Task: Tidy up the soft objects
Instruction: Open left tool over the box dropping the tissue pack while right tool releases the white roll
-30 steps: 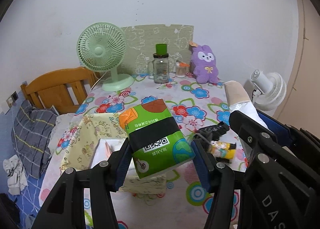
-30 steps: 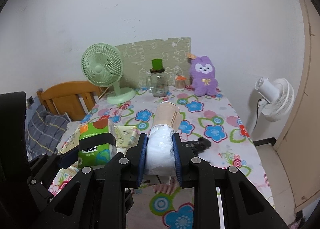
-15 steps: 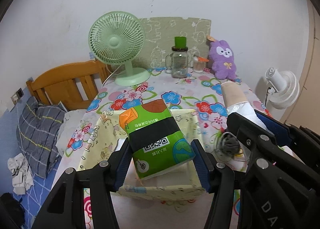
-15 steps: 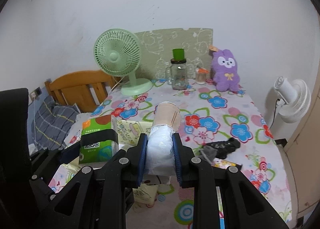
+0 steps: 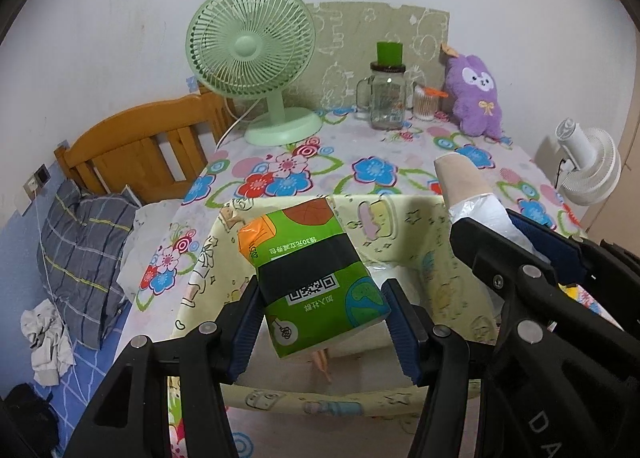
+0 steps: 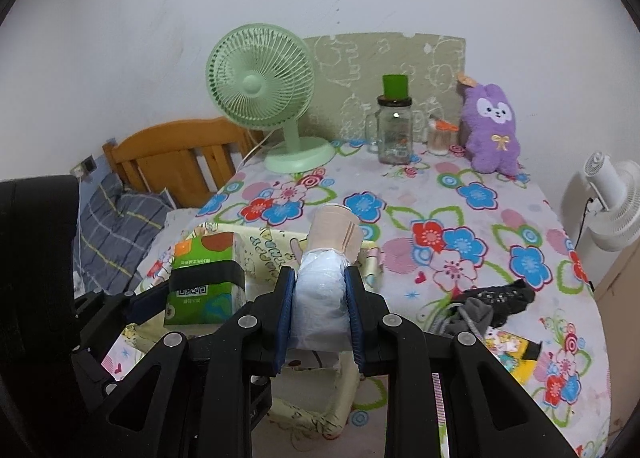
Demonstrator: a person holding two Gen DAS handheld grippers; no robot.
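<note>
both loads hang over the yellow fabric bin (image 5: 420, 225): left gripper (image 5: 320, 322) clamped on the tissue pack (image 5: 316, 278), right gripper (image 6: 320, 310) clamped on the wrapped cup stack (image 6: 324, 278). next, lower and release inside.

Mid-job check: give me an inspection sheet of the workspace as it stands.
Surface: floral tablecloth.
Job's things: green tissue pack and white-wrapped roll, both held above yellow fabric bin.
Clutter: dark cloth bundle, yellow packet, green fan, glass jar, purple plush.
Grippers: left gripper shut on tissue pack; right gripper shut on roll.
Cables: fan cord.
Surroundings: wooden headboard, white fan.
</note>
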